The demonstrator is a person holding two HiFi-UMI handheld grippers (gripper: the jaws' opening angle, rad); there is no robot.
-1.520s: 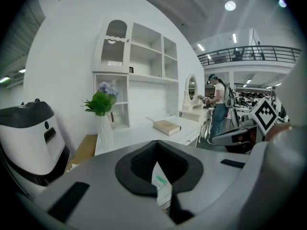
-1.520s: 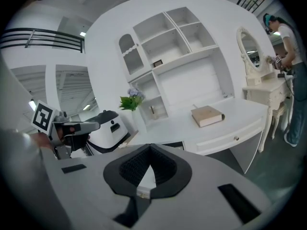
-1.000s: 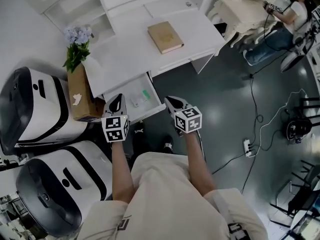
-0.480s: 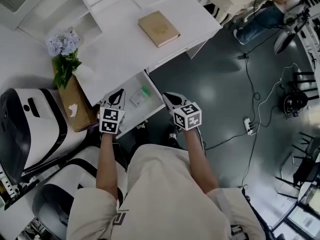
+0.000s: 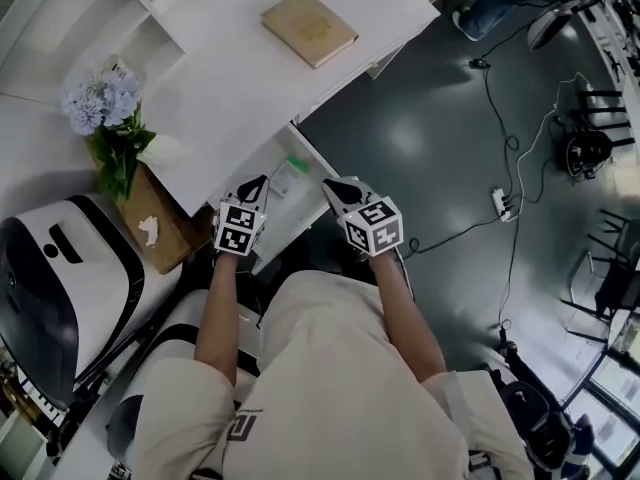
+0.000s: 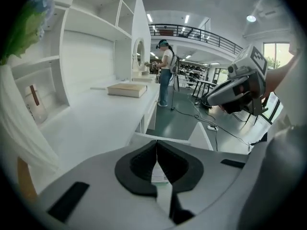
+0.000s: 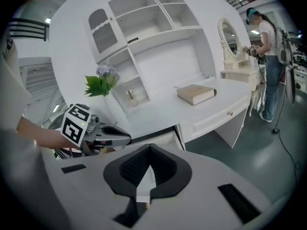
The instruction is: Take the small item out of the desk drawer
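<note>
In the head view the drawer (image 5: 314, 168) already stands pulled out from under the white desk (image 5: 220, 88), so the step in hand looks like the approach to its contents. The left tongs (image 5: 256, 184) and right tongs (image 5: 332, 188) both point down toward it. The small item (image 5: 291, 169), pale with a green end, lies inside the drawer between the two tips and a little beyond them, nearer the left pair. The next move probably calls for spreading one pair and lowering it over the item, since neither is ready to grip. In the left gripper view the jaws are pressed together with nothing clamped. The drawer's white walls sit just past the tips, and a pale labelled scrap shows through the slit, though whether that is the item cannot be told. In the right gripper view the jaws also meet tip to tip, empty. The open drawer lies just ahead, with the left tongs over its left side and the item not visible.
</note>
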